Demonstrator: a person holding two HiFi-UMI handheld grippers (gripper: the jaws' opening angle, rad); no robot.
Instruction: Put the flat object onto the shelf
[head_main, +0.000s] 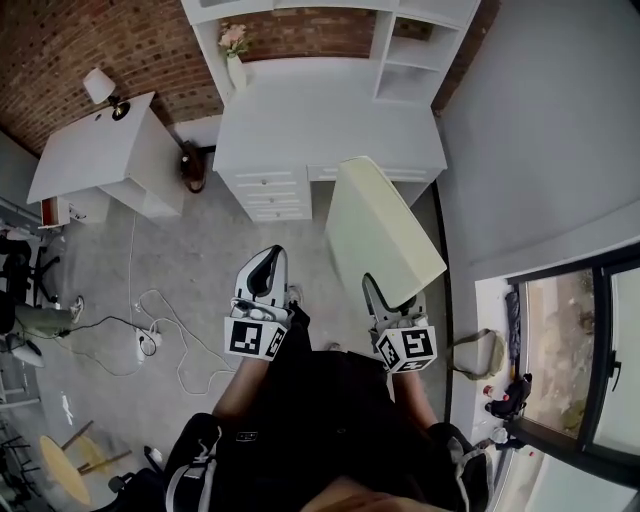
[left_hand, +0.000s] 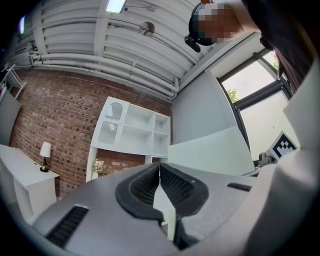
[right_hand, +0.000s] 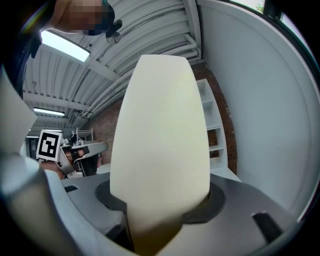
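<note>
Hard to make out the lower end of the cream flat board (head_main: 385, 230), sunk out of sight between the pads of the right gripper (head_main: 390, 302). In the right gripper view, blocks nearly everything ahead, leaving only a strip of the white shelf unit (right_hand: 212, 120) past its right edge. Cut off at the head view's bottom edge: both forearms and the dark-clothed torso. Pinched at one short end by the right jaws, pads pressing on both faces, the rest rising free in the air and tilted forward. In the head view, far end overlapping the front right edge of the white desk (head_main: 300, 120); cannot tell whether touching it. Held just beside it on the left, the left gripper (head_main: 266, 268), pointed forward toward the desk drawers (head_main: 272, 195), pads pressed together with nothing between them. Well ahead, a vase of flowers (head_main: 236, 62) at the desk's back left corner.
</note>
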